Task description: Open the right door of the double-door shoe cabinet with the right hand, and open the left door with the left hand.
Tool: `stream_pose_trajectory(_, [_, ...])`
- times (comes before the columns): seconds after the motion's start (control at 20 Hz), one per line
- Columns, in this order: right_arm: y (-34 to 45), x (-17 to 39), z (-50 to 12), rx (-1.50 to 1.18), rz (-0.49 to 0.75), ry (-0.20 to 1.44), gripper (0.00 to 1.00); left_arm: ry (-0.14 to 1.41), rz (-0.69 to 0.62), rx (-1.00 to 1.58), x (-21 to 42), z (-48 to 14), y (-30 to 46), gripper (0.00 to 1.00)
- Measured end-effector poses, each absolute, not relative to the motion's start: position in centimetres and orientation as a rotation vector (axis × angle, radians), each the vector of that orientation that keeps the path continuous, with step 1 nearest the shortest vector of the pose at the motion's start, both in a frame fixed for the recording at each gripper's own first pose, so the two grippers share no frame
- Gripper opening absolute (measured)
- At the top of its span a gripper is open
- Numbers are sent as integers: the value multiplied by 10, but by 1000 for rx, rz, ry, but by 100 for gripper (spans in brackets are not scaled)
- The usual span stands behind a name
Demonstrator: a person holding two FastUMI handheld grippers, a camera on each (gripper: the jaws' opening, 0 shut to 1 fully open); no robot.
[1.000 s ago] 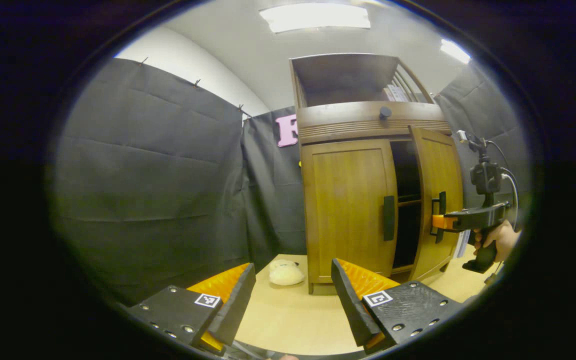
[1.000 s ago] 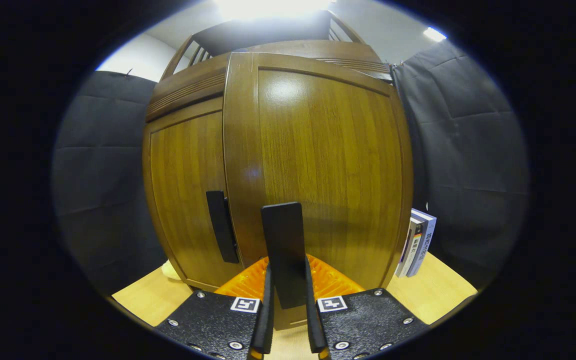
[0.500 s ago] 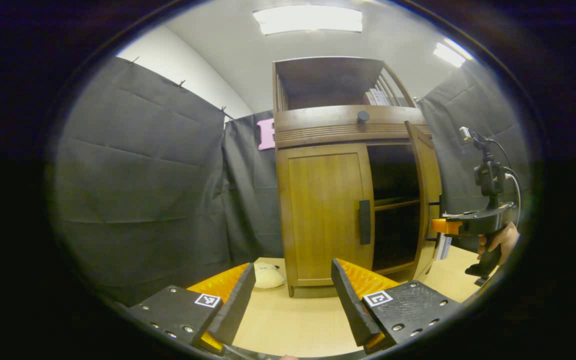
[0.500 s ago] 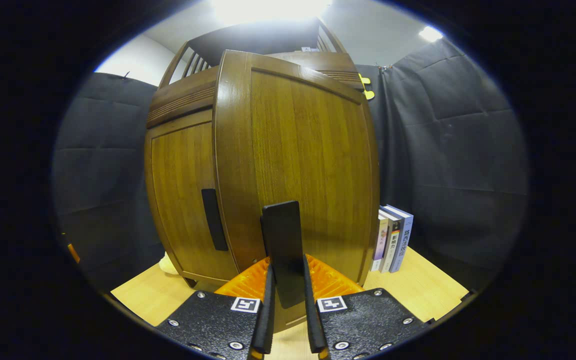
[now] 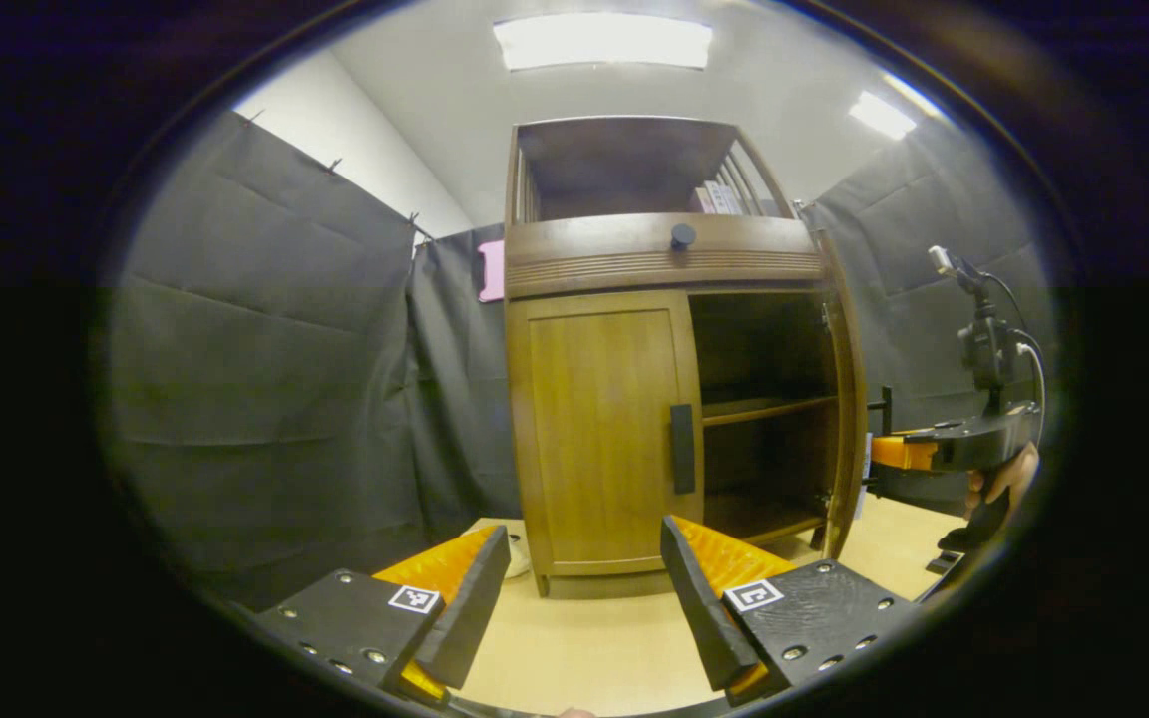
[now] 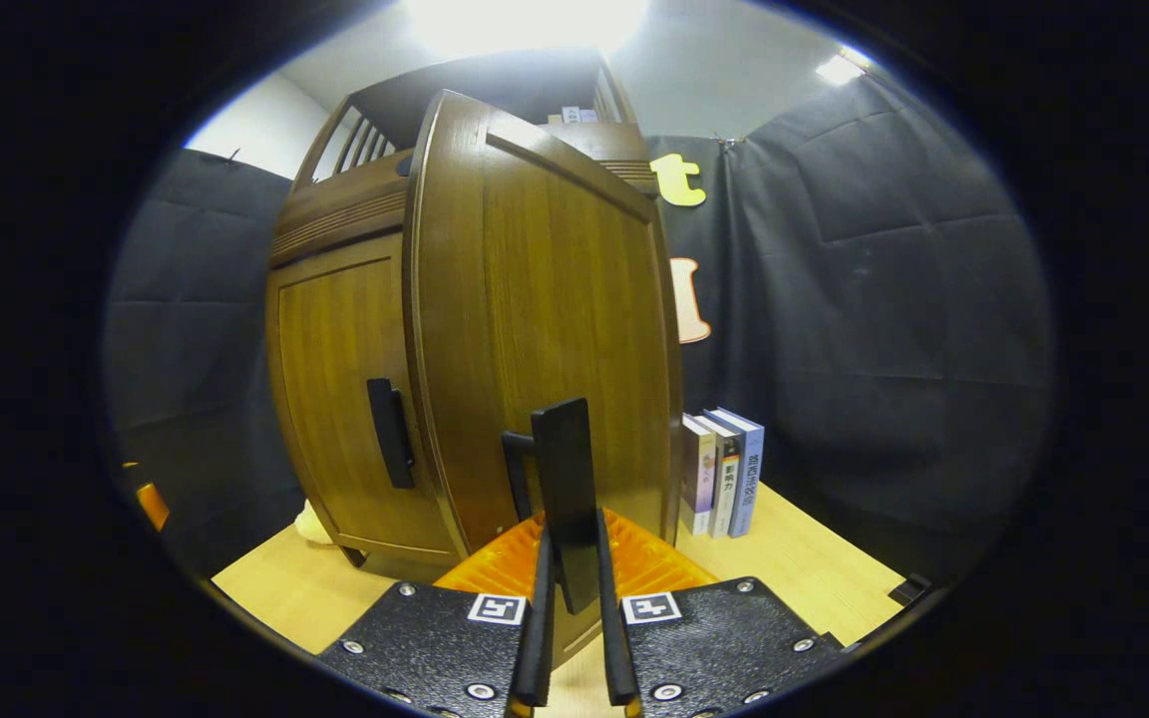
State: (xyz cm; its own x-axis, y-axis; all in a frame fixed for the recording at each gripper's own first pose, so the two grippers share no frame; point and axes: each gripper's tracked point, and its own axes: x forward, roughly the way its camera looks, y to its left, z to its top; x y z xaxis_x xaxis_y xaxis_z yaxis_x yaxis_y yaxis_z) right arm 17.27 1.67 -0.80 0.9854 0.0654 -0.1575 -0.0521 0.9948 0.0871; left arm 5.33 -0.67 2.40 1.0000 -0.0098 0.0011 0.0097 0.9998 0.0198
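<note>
The right tongs (image 6: 572,638) are pinching the black handle (image 6: 567,499) of the right door (image 6: 545,329), with both fingers pressed on it. In the left gripper view these same tongs (image 5: 884,451) show far off on the right, with a hand (image 5: 1003,484) holding them. The left tongs (image 5: 584,598) are spread wide with nothing between them, and they hang in the air near the front of the table.

The big brown shoe cabinet (image 5: 664,259) stands on the light wood table (image 5: 584,648). Its right door is swung wide open, so its dark inside and a shelf (image 5: 759,407) show. Its left door (image 5: 599,429) is shut flat, and its black handle (image 5: 682,449) is untouched.

Some books (image 6: 724,474) stand upright on the table, just right of the open door. A small pale soft thing (image 5: 518,554) lies by the cabinet's left foot.
</note>
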Motion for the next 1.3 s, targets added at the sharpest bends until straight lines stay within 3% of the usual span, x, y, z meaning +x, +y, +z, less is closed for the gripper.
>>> stream_pose_trajectory(0.6, [-64,149,-7,73,-90,140,14,1,-115,-4,60,28,-41,88])
stream_pose_trajectory(0.75, [-92,144,-7,89,-156,145,10,-4,-135,-3,62,29,-47,87])
stream_pose_trajectory(0.8, [-100,141,-3,95,-175,139,2,-5,-142,-1,64,29,-48,87])
stream_pose_trajectory(0.85, [-107,139,-1,94,-191,132,2,-6,-148,-1,65,30,-50,87])
stream_pose_trajectory(0.9, [-114,136,2,89,-211,124,10,-5,-153,-2,67,30,-52,88])
stream_pose_trajectory(1.05, [-137,124,11,75,-269,101,11,-8,-174,-4,76,34,-62,87])
stream_pose_trajectory(1.1, [-143,121,12,75,-285,96,3,-10,-179,-3,80,35,-64,88])
stream_pose_trajectory(1.15, [-144,118,14,86,-275,91,11,-12,-182,-5,86,37,-66,87])
stream_pose_trajectory(1.2, [-141,116,16,93,-265,94,6,-14,-187,-11,90,38,-69,87])
stream_pose_trajectory(1.25, [-143,115,16,86,-261,95,8,-15,-193,-20,96,40,-72,87])
stream_pose_trajectory(1.3, [-142,116,20,69,-256,90,17,-16,-196,-26,104,43,-74,87])
